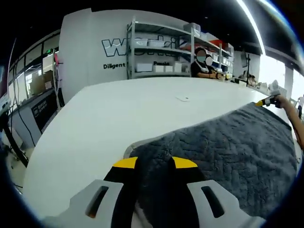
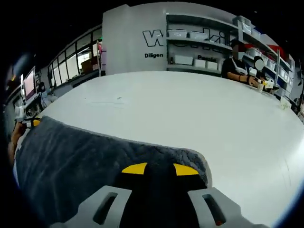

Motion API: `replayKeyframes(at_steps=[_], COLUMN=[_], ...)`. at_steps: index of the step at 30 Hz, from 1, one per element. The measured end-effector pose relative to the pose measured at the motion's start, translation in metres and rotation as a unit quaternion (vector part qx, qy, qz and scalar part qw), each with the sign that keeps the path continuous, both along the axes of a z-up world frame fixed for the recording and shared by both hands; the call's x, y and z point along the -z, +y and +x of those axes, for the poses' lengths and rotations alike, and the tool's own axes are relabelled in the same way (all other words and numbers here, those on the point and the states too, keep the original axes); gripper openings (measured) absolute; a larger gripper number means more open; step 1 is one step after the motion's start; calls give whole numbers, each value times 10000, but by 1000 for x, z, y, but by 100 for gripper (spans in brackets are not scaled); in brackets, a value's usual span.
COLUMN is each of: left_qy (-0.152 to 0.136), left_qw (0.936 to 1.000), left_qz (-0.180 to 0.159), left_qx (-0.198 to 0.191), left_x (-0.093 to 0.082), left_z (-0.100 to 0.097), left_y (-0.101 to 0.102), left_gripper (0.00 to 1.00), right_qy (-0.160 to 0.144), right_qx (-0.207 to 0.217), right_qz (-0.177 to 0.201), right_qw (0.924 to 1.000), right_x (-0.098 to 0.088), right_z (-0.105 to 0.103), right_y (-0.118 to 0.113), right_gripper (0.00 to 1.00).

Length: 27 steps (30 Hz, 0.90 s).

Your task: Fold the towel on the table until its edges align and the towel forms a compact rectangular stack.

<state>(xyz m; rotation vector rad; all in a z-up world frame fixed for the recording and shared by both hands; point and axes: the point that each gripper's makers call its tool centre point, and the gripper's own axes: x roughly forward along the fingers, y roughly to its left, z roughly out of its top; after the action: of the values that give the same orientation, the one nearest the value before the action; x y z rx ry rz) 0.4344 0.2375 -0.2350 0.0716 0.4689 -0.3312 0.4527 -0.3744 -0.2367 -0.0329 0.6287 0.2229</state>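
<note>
A dark grey quilted towel lies spread over the near part of the white table. In the left gripper view my left gripper is shut on the towel's near corner, cloth bunched between its yellow-tipped jaws. At the towel's far corner the right gripper shows small, with a hand behind it. In the right gripper view the towel runs off to the left, and my right gripper is shut on its corner. The left gripper holds the opposite corner at the far left.
A small flat white object lies on the table beyond the towel. A person sits at the table's far side before shelves of boxes. Desks with monitors stand off the left edge.
</note>
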Motion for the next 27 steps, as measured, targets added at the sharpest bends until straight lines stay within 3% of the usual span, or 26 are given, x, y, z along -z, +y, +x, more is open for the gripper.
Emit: replayKeyframes(at_steps=[4,6,26,27], left_qy=[-13,-21,84,98], left_qw=[10000,10000,9999,9999], left_qz=[14,25,63,92], left_qx=[15,16,15,24], left_x=[1,2,7,5], left_z=[1,1,15,24], left_y=[0,1,6,10], left_gripper=[25,24,24,25], right_qy=[-54,-183,-371,-395], right_qx=[31,-173,-289,-286], right_qz=[214,34,55,50], right_qw=[9998,9997,9989,9988], right_x=[-1,0,5,5], right_z=[-1,1,26,28], right_y=[3,7,27,28], right_gripper=[18,19,25,25])
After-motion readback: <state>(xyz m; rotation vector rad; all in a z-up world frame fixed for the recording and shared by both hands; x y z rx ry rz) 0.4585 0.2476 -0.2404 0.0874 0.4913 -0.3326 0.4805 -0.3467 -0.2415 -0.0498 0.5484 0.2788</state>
